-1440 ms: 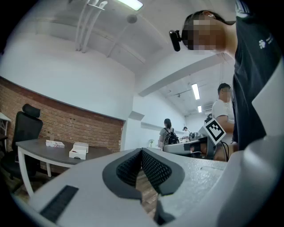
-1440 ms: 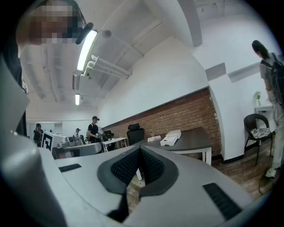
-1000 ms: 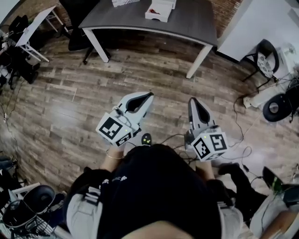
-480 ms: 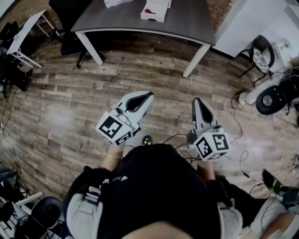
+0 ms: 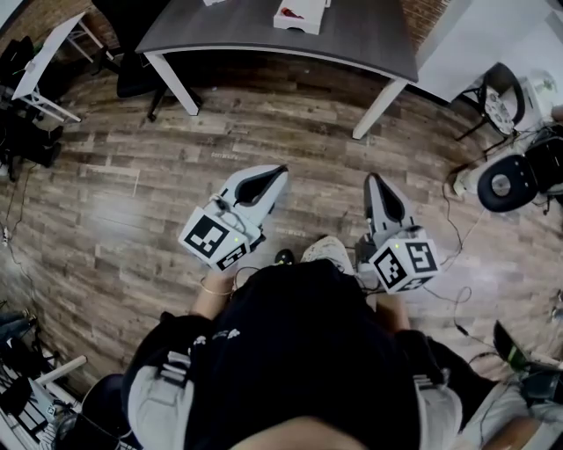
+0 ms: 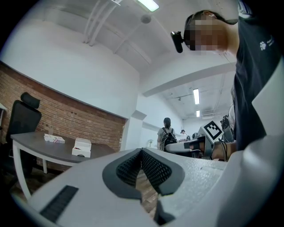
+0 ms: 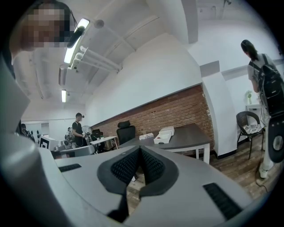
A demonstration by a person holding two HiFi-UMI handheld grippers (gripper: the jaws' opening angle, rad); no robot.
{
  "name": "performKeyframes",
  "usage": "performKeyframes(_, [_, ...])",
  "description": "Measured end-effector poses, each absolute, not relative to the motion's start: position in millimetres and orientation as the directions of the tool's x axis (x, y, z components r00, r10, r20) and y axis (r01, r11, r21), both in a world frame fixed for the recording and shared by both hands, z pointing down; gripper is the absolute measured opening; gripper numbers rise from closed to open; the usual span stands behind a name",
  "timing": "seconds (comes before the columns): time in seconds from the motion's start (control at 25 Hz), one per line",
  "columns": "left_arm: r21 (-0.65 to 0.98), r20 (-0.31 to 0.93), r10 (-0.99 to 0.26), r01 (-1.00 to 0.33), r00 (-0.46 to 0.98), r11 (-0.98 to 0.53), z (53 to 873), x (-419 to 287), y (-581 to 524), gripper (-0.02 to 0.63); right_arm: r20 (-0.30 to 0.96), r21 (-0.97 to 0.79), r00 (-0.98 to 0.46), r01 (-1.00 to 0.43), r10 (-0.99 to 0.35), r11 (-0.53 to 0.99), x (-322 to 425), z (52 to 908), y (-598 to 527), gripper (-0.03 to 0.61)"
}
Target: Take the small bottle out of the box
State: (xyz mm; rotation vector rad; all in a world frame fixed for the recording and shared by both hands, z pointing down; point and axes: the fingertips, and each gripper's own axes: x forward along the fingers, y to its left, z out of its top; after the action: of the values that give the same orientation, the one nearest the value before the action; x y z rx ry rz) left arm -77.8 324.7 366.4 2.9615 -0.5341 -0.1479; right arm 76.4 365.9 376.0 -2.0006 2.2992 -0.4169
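- Head view: you hold your left tongs (image 5: 281, 170) and right tongs (image 5: 370, 178) side by side over the wooden floor (image 5: 132, 202), both pointing toward the grey tabletop (image 5: 369, 39).
- Left gripper view: the left tongs' tips are pressed together with nothing between them.
- Right gripper view: the right tongs are likewise closed and empty.
- The white box (image 5: 299, 16) lies open on the tabletop, well ahead of both tongs and nearer the left pair's side.
- A red item (image 5: 291, 13) shows inside it. You can't tell whether it is the small bottle, nor which way its long axis runs.
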Motion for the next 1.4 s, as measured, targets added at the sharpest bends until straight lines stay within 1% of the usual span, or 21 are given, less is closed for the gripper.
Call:
performKeyframes(0.28, [0.147, -0.054, -0.414, -0.403, 0.909, -0.904, 377, -81, 290, 0.002, 0.135, -0.259, -0.198, -0.953, -0.971, 0.158, 83, 388, 321, 0.0])
performKeyframes(0.68, [0.124, -0.042, -0.499, -0.491, 0.865, -0.862, 373, -66, 216, 0.002, 0.111, -0.276, -0.278, -0.931, -0.954, 0.239, 110, 388, 219, 0.0])
performKeyframes(0.96, [0.115, -0.012, -0.582, -0.577, 0.813, -0.809, 371, -60, 163, 0.002, 0.107, -0.289, -0.343, -0.909, -0.933, 0.3, 129, 383, 152, 0.0])
performKeyframes(1.16, [0.109, 0.02, -0.621, -0.62, 0.783, -0.777, 367, -44, 130, 0.002, 0.1, -0.314, -0.39, -0.885, -0.915, 0.343, 145, 382, 109, 0.0])
performKeyframes(1.4, [0.079, 0.018, -0.656, -0.655, 0.755, -0.752, 355, -15, 87, 0.002, 0.089, -0.332, -0.425, -0.866, -0.901, 0.375, 175, 381, 63, 0.0])
